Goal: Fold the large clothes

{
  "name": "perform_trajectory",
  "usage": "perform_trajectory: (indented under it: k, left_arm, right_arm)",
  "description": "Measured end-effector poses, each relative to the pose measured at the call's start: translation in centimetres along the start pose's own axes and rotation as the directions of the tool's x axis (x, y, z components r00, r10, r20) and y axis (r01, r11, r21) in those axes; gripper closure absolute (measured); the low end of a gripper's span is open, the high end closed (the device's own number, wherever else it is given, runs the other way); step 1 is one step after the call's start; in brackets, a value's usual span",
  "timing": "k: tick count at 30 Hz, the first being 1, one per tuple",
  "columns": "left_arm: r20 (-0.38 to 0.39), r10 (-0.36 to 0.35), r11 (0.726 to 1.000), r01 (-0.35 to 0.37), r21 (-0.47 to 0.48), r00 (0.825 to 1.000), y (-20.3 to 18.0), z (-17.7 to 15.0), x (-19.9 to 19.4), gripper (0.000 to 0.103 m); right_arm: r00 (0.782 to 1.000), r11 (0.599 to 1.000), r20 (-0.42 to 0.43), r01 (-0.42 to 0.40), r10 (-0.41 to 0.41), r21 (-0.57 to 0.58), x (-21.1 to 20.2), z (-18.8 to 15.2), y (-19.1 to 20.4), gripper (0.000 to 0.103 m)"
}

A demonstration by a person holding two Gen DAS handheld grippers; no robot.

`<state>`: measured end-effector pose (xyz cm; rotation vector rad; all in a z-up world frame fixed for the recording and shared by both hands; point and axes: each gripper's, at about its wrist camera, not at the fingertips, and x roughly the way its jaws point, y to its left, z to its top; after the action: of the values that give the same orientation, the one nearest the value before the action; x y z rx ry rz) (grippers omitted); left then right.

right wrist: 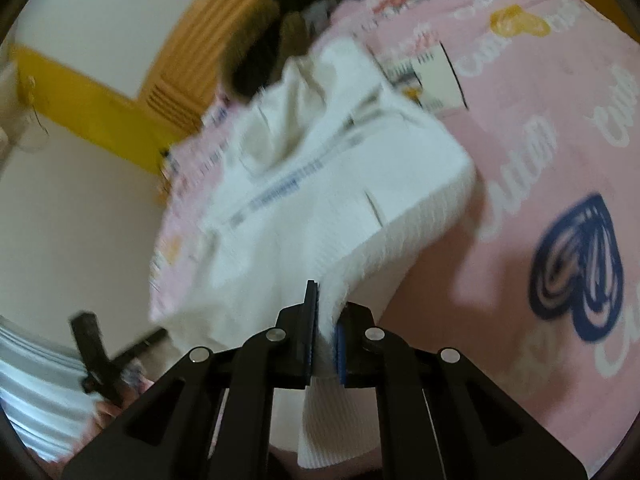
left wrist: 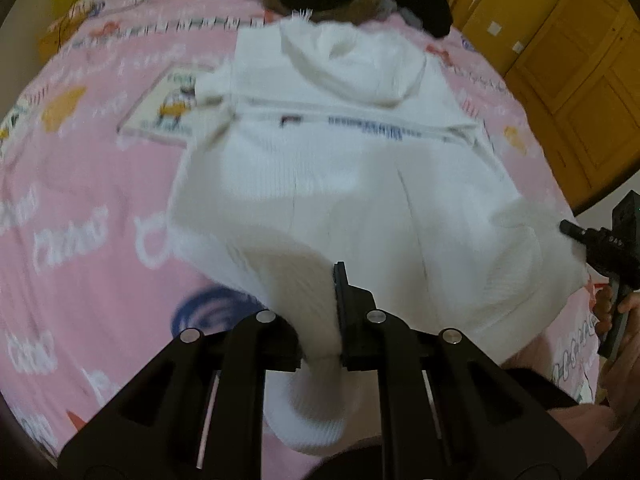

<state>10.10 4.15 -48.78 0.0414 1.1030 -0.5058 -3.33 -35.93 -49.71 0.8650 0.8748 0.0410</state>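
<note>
Both the left gripper (left wrist: 338, 312) and right gripper (right wrist: 326, 336) clench the hem of the white hoodie (left wrist: 340, 152) spread mid-frame on the pink bed (left wrist: 88, 184); uneven lifting could skew the fold

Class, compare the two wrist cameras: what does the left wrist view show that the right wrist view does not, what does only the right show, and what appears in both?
Only the left wrist view shows the left claw shut on the white hoodie, the hood, and wooden cupboard doors.

Only the right wrist view shows the right claw shut on the hoodie's ribbed hem, a white wall, and a dark blue heart print.

Both show the hoodie, the pink bedspread and a picture book beside it.
</note>
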Motion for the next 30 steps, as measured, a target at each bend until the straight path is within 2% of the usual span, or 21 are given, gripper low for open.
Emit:
perform_trajectory:
  k: [3,7,12,16,21,24,26,30]
  left_arm:
    - [0.022,0.012,1.0,-0.012,0.021,1.0,0.1,2.1,-0.5,0.091]
    - [0.022,0.035,0.998,-0.036,0.047,0.999,0.4,5.3,-0.5,0.092]
    - [0.005,0.01,1.0,-0.01,0.014,1.0,1.2,9.6,-0.2,0.092]
    - [-0.011,-0.065,0.996,0.064,-0.057,0.998,3.2,13.5,-0.1,0.092]
    - [-0.042,-0.095,0.986,0.088,-0.143,0.995,6.3,18.9,-0.4,0.092]
    - [-0.062,-0.092,0.979,0.079,-0.186,0.994,8.5,23.4,0.1,0.092]
    - [-0.083,-0.081,0.975,0.061,-0.216,0.993,9.8,26.1,1.6,0.092]
    - [-0.149,-0.058,0.966,0.018,-0.257,0.987,11.2,30.5,7.0,0.092]
  right_arm:
    - [0.999,0.999,0.04,-0.039,0.038,0.021,-0.3,2.2,1.1,0.095]
    - [0.997,0.999,0.068,-0.023,0.025,-0.036,-0.7,5.0,3.6,0.096]
    - [0.998,0.999,0.053,-0.02,0.022,-0.033,0.3,8.5,5.8,0.096]
    - [0.997,0.994,0.068,-0.026,0.019,0.104,0.3,13.2,7.5,0.096]
    - [0.991,0.958,0.129,-0.077,0.042,0.278,0.2,18.8,9.8,0.096]
    - [0.993,0.937,0.112,-0.081,0.046,0.34,2.7,22.9,10.2,0.096]
    - [0.996,0.938,0.09,-0.058,0.028,0.343,4.9,25.6,10.1,0.096]
    - [0.999,0.947,0.044,-0.015,0.0,0.321,10.5,29.0,5.9,0.096]
